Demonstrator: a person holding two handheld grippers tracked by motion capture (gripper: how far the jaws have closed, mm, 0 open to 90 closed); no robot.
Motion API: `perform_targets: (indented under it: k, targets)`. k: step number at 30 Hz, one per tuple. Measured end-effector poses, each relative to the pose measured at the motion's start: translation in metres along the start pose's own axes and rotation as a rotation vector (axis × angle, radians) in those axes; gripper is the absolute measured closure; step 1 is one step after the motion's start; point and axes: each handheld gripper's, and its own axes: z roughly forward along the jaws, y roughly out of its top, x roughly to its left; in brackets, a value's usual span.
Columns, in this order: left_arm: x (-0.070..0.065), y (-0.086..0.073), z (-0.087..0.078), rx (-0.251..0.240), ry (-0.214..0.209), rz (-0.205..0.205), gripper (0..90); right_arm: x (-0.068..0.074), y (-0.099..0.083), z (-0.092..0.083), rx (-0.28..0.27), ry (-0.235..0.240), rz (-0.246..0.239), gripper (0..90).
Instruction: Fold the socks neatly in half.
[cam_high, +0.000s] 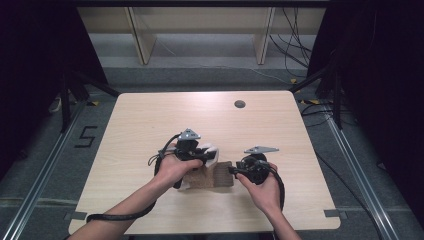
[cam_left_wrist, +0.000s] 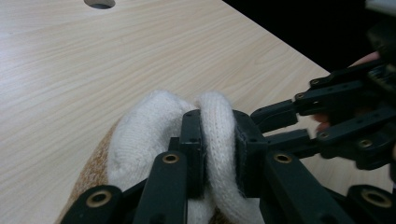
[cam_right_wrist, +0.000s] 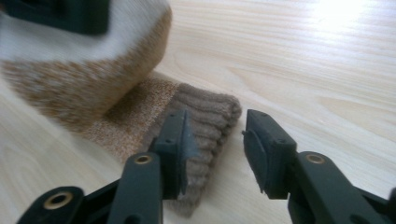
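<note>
The sock (cam_high: 212, 172) lies on the wooden surface (cam_high: 150, 125), near the front edge and between the two hands. The left gripper (cam_left_wrist: 218, 140) has its jaws closed on the white toe end and holds it folded above the brown part. The right gripper (cam_right_wrist: 212, 154) has its jaws open around the ribbed brown cuff (cam_right_wrist: 210, 116); the pads do not press it.

The high view looks forward and down on the whole table (cam_high: 150, 115) from above the person's side. The left gripper view sits low and close over its jaws, facing the sock (cam_left_wrist: 154, 126). The right gripper view looks from the opposite side, equally close; all three share that sock (cam_right_wrist: 196, 116)
</note>
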Motion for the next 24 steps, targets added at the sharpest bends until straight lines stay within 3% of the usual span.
perform_targets:
  k: [2,5,10,11,12,13,14,17,18,19,20,24]
  targets:
    - [-0.001,-0.002,0.004,0.003,0.004,0.008,76.1,0.0,-0.001,-0.007,0.017,-0.007,0.019,66.3]
    - [-0.001,-0.004,0.009,0.009,-0.001,0.014,76.0,-0.002,-0.005,-0.013,0.028,-0.011,-0.003,72.8]
    - [-0.004,-0.008,0.017,0.02,0.014,0.023,75.5,-0.005,-0.014,-0.017,0.055,-0.022,0.01,74.2]
    - [-0.004,-0.009,0.017,0.03,0.013,0.032,75.4,-0.003,-0.015,-0.018,0.056,-0.015,0.03,74.2]
    - [-0.004,-0.009,0.018,0.034,0.017,0.04,75.4,-0.005,-0.016,-0.017,0.031,-0.004,0.005,74.1]
    - [-0.006,-0.01,0.021,0.023,0.019,0.029,75.3,0.001,-0.016,-0.021,0.071,-0.01,0.086,73.9]
    - [-0.007,-0.011,0.022,0.023,0.016,0.025,75.2,-0.006,-0.017,-0.019,0.031,-0.01,0.018,73.7]
    - [-0.008,-0.013,0.025,0.044,0.019,0.056,75.1,-0.004,-0.017,-0.022,0.03,-0.011,0.039,73.1]
    - [-0.01,-0.014,0.027,0.033,0.019,0.045,75.0,-0.006,-0.017,-0.022,0.03,-0.023,0.02,72.9]
    - [-0.01,-0.014,0.027,0.048,0.022,0.059,74.9,-0.004,-0.017,-0.023,0.042,-0.026,0.034,72.8]
    - [-0.012,-0.015,0.029,0.036,0.023,0.045,74.9,-0.005,-0.018,-0.023,0.033,-0.017,0.008,72.7]
    - [-0.013,-0.016,0.031,0.05,0.029,0.069,74.5,-0.003,-0.024,-0.023,0.051,-0.017,0.009,73.9]
